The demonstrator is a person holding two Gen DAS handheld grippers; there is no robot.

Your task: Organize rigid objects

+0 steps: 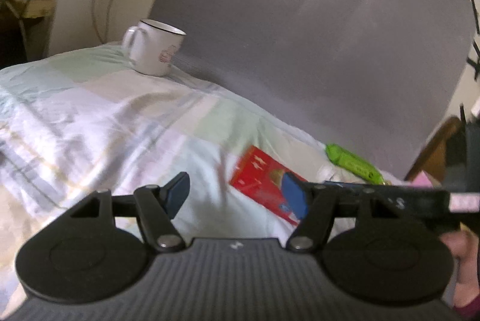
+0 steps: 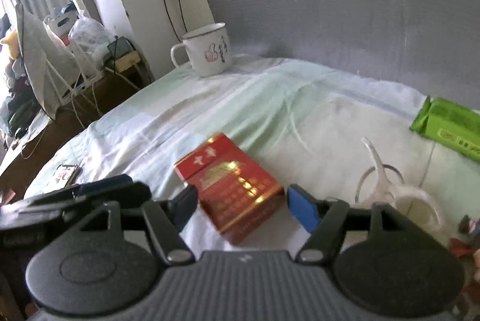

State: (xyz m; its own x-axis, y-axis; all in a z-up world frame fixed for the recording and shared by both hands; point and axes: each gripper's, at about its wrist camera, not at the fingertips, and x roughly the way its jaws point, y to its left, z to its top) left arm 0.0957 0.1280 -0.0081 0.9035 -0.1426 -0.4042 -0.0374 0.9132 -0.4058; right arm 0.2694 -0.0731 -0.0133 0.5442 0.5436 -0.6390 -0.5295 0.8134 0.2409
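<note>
Red box (image 2: 231,189): lay flat on the bed sheet (image 2: 270,98), near edge, between the parted jaws of the right gripper (image 2: 243,205); pads not pressing it. Judged light, stiff card, glossy and a little slippery, crushable if squeezed hard; best taken across its narrow sides. Left gripper (image 1: 237,196): jaws open, empty, the box just beyond. Mug (image 2: 210,49): upright, far side. Green packet (image 2: 450,125): far right.

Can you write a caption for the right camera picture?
Red box on the bed sheet between the right gripper's open jaws.
</note>
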